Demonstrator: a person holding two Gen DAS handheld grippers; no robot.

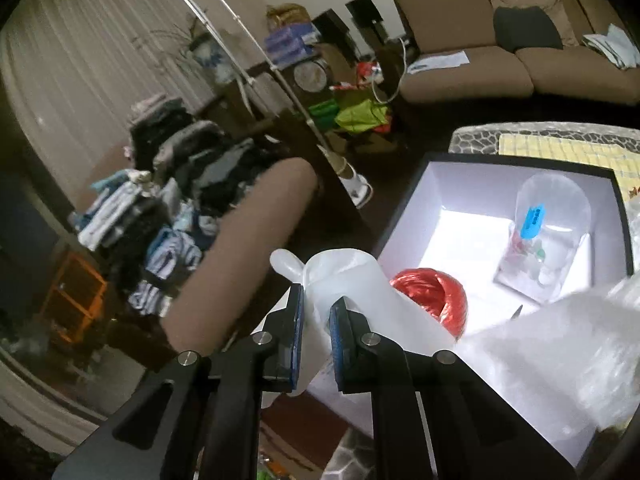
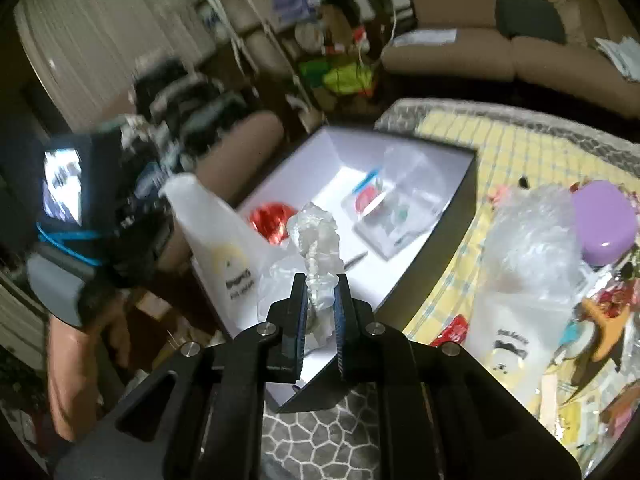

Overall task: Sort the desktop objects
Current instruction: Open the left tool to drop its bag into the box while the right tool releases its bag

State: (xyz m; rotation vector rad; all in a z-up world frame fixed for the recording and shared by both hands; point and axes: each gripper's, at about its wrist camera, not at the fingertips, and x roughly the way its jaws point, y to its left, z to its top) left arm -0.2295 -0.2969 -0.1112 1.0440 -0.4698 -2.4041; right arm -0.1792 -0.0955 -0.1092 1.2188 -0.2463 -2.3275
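My left gripper (image 1: pixel 316 312) is shut on a white frosted pouch (image 1: pixel 352 280), held over the near corner of an open black box with a white inside (image 1: pixel 460 184). In the right wrist view the same pouch (image 2: pixel 216 236) shows a printed label and hangs at the box's left edge (image 2: pixel 280 168). My right gripper (image 2: pixel 322 292) is shut on a crumpled piece of clear bubble wrap (image 2: pixel 316 232) above the box's near side. Inside the box lie a red ball of twine (image 1: pixel 432 292) and a clear plastic package with a blue item (image 1: pixel 548 232).
The box stands on a table with a yellow checked cloth (image 2: pixel 500 148). To its right are another frosted pouch wrapped in bubble wrap (image 2: pixel 528 248), a purple case (image 2: pixel 608 220) and small clutter. A brown armchair arm (image 1: pixel 248 248), piled clothes (image 1: pixel 168 184) and a sofa (image 1: pixel 520 68) lie beyond.
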